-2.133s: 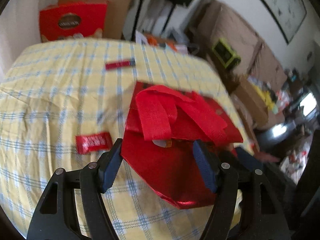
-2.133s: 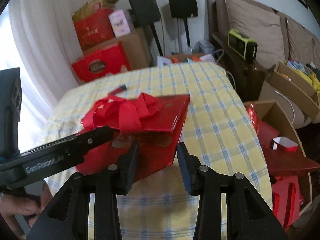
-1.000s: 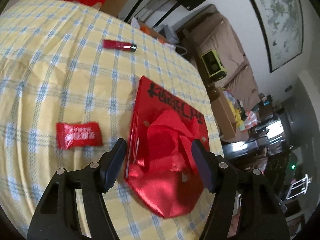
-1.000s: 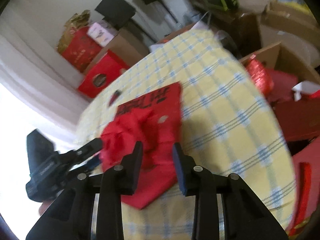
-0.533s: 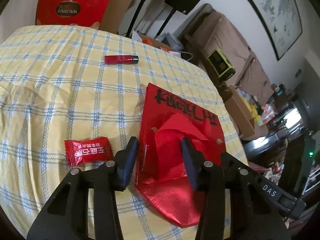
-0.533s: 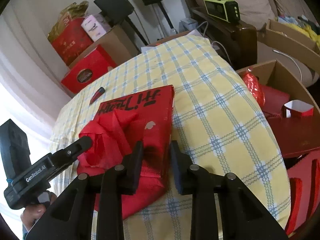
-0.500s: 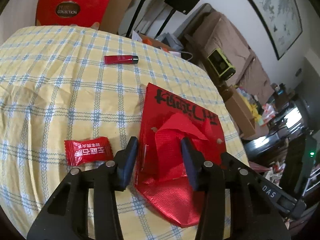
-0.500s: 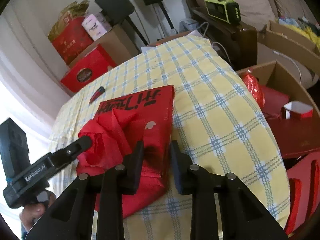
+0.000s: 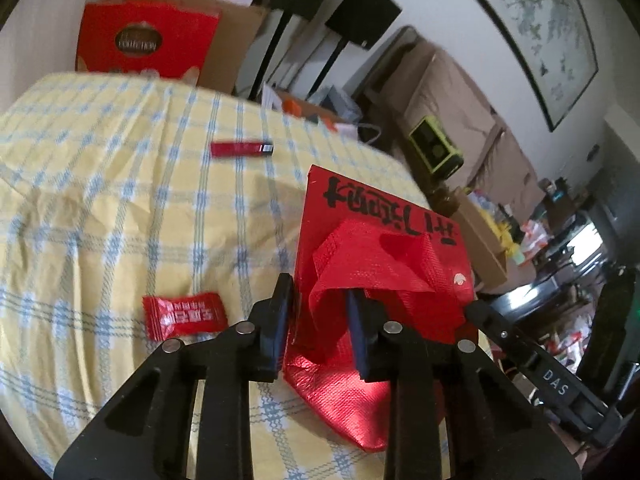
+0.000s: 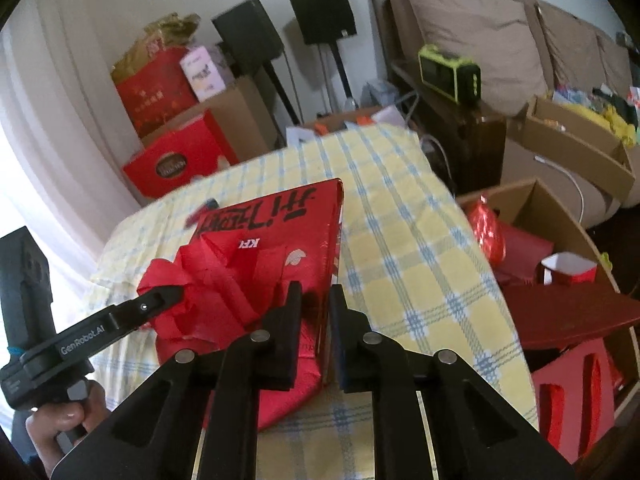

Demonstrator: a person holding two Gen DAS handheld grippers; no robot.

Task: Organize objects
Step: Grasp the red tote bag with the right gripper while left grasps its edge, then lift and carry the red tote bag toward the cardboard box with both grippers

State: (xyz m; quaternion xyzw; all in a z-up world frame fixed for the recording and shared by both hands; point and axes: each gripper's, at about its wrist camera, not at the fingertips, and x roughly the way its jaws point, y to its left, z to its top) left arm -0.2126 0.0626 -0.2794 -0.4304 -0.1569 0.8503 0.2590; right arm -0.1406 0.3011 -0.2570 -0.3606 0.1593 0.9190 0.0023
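**Both tongs closing on the red gift bag**

From my left wrist camera: my left gripper [image 9: 320,320] is closing, with 1 red ribbon handle [image 9: 360,264] of the red gift bag [image 9: 384,248] between its 2 blue-padded fingers [image 9: 280,320]; I cannot tell whether the pads press the fabric yet; the bag lies flat near the right edge of the yellow checked tablecloth [image 9: 100,200], black brush lettering on its face; a red candy wrapper [image 9: 184,315] lies just left of my fingers, apart from the bag; a slim red stick with a dark cap [image 9: 241,148] lies farther back on the cloth; my right gripper's arm [image 9: 532,364] enters from the lower right.

From my right wrist camera: my right gripper [image 10: 316,332] is closing too, nearly together, its 2 fingers [image 10: 288,328] straddling the right side edge of the bag [image 10: 280,232] by its mouth; the bag's edge stands between them; my left gripper [image 10: 160,296] comes in from the left, its tip in the bunched handles [image 10: 208,280], a hand [image 10: 68,416] around its grip; beside the table an open cardboard box [image 10: 560,216] holds more red items.
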